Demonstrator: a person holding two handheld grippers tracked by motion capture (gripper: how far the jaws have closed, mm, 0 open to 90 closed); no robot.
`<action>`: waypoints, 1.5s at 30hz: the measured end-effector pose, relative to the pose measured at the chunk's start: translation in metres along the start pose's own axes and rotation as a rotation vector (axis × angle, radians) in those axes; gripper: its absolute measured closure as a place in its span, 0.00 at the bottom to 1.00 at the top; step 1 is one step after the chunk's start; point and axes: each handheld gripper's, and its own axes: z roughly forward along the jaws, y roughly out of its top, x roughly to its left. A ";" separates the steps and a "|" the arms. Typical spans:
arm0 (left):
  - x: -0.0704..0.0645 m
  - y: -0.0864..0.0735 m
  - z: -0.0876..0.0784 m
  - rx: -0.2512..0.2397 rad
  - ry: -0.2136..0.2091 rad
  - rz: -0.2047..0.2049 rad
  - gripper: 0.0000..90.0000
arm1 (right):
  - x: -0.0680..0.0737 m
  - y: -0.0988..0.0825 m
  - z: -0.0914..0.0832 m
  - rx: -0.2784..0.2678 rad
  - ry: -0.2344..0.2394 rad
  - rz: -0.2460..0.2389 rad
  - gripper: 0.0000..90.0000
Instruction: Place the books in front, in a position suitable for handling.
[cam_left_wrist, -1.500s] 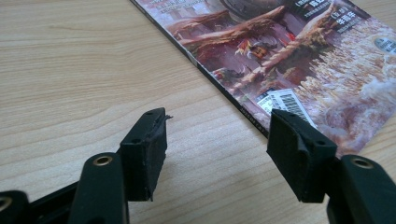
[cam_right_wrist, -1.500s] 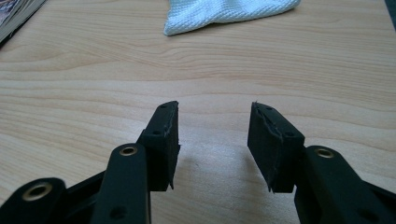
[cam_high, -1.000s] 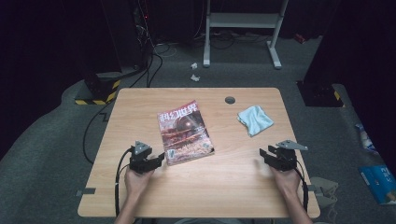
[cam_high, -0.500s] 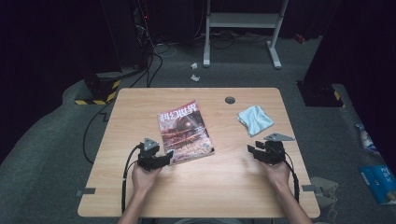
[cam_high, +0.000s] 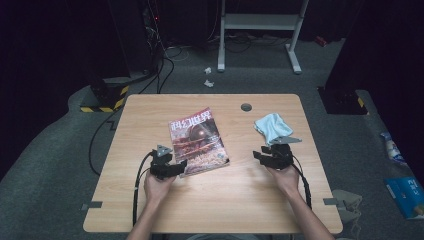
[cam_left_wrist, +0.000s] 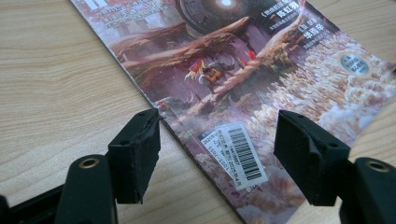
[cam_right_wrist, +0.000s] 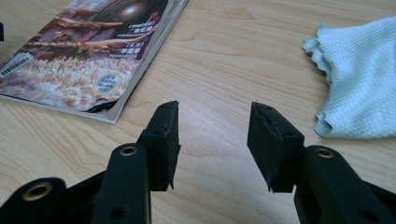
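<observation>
Spanning the scene: a light wooden worktop (cam_high: 210, 205) with rounded corners and a small round grommet (cam_high: 246, 106) near its far edge.
Room: dark, with grey carpet; a white metal stand (cam_high: 260, 30) and loose cables lie beyond the far edge, a black-and-yellow striped block (cam_high: 102, 100) sits far left, and a blue packet (cam_high: 406, 192) lies on the floor at the right.
Magazine (cam_high: 197, 141): flat on the worktop, left of centre, turned slightly askew; its glossy cover shows a dark sphere over reddish rock and pale blossom, with a white title and a white barcode sticker (cam_left_wrist: 236, 151) at the near corner.
Cloth (cam_high: 270, 127): pale blue, crumpled, far right, apart from the magazine.
Left gripper (cam_high: 167, 165): at the magazine's near-left corner, its fingers (cam_left_wrist: 137, 151) wide apart and holding nothing; in the left gripper view the corner with the sticker lies between them, and the pads do not press on it.
Right gripper (cam_high: 272, 155): just near of the cloth, fingers (cam_right_wrist: 163, 140) wide apart over bare wood, empty.
Change from a second ago: the left gripper has closed in on the magazine's corner and its fingers have just been opening further; the right gripper has moved left and farther, up to the cloth.
</observation>
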 end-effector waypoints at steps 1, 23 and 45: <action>0.001 0.000 0.001 0.001 0.001 -0.010 0.35 | 0.002 0.002 0.004 -0.003 0.007 0.002 0.59; 0.001 0.009 0.019 0.033 0.013 -0.034 0.36 | 0.035 0.020 0.058 0.091 0.102 -0.026 0.59; 0.000 0.007 0.026 0.051 0.028 -0.019 0.36 | 0.056 0.035 0.093 0.201 0.146 -0.045 0.57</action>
